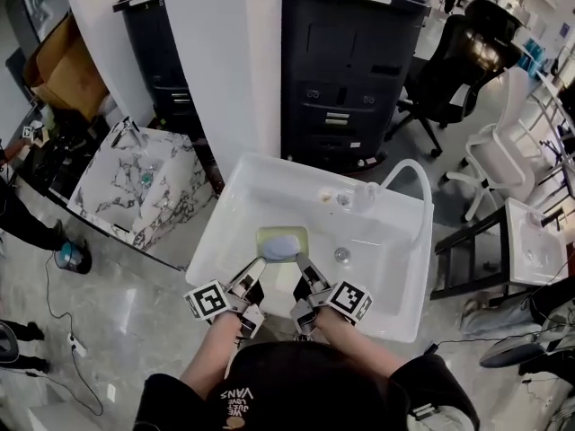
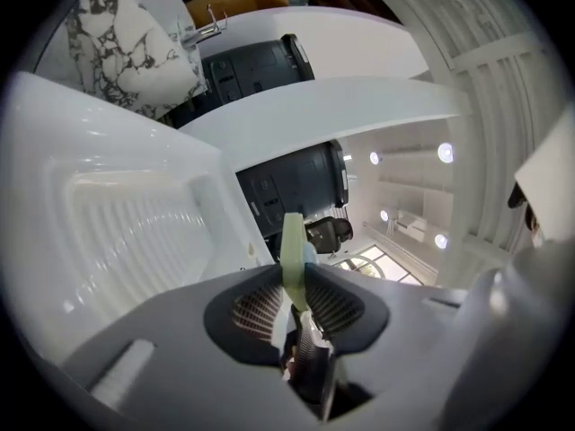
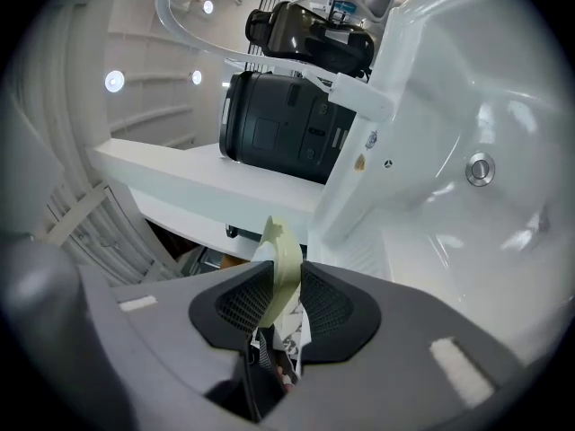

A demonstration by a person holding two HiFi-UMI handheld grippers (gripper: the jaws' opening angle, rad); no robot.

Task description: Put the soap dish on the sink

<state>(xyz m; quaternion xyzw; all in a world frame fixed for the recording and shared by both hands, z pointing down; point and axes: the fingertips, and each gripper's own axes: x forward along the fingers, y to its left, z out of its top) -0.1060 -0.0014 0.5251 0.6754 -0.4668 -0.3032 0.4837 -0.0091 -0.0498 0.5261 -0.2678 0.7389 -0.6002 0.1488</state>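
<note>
gripping soap dish (image 1: 282, 243) over sink (image 1: 395, 241)

The white sink (image 1: 382, 285) stands on the grey floor (image 1: 135, 330). In its bowl is a round metal drain (image 1: 341, 255). On the back rim sit a white tap (image 1: 365, 192) and a small round thing (image 1: 342, 199), maybe a knob; it is too small to tell. A white hose (image 1: 419, 180) bends up from the tap.

On the floor stand a marble box (image 1: 135, 187) to the left, a black cabinet (image 1: 350, 61) behind the sink, a black chair (image 1: 463, 70) and a white chair (image 1: 499, 155) to the right. A thin white cable (image 1: 49, 308) lies on the floor at the left.
</note>
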